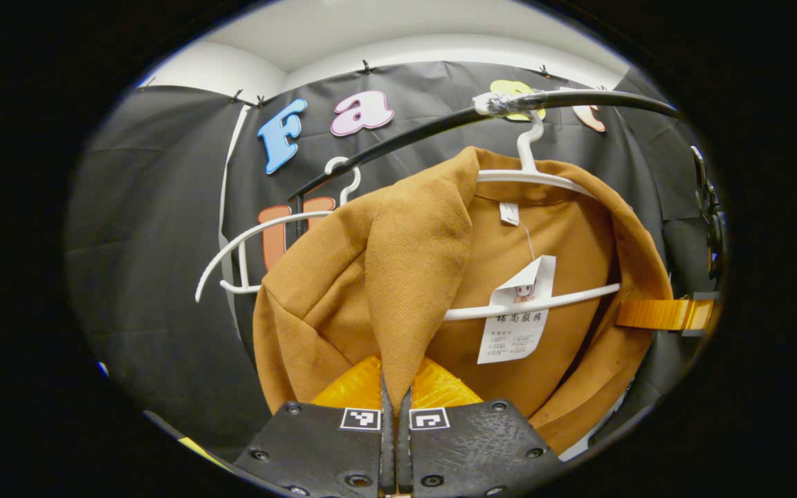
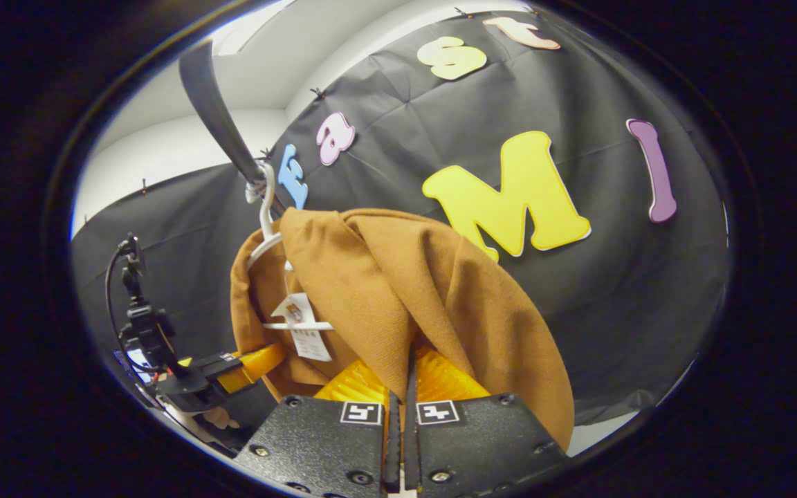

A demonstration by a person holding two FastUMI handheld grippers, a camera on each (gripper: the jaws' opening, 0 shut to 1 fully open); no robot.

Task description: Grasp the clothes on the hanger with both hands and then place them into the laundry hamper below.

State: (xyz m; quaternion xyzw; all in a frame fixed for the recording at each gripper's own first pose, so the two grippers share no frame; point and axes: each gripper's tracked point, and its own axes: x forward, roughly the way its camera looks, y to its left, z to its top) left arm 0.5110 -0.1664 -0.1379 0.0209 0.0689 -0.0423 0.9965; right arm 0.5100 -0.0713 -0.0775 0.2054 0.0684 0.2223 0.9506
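1. Brown woven jacket [image 1: 440,277] hangs on a white hanger [image 1: 537,173], whose hook sits over a black curved rail [image 1: 405,138] in front of the booth's black cloth wall [image 1: 149,242].
2. Left gripper view: the left hand-held gripper [image 1: 396,401] has its fingers drawn narrow onto a fold of the jacket's front edge; the cloth runs down into the slit between them, pinched from both sides.
3. A paper tag [image 1: 519,318] dangles on a thread from the neck label inside the jacket, lying across the hanger's lower bar.
4. A second white hanger [image 1: 246,249], bare, hangs on the same rail just beside the jacket.
5. Right gripper view: the right hand-held gripper [image 2: 404,387] is likewise closed narrow on a fold at the jacket's other front edge, with cloth draping down between its fingers.
6. Same view, farther off at lower left: the other gripper reaches to the jacket's far edge, a hand [image 2: 222,418] under it.
7. Jacket is on the hanger, up at the rail; both shoulders appear draped over the hanger's arms.
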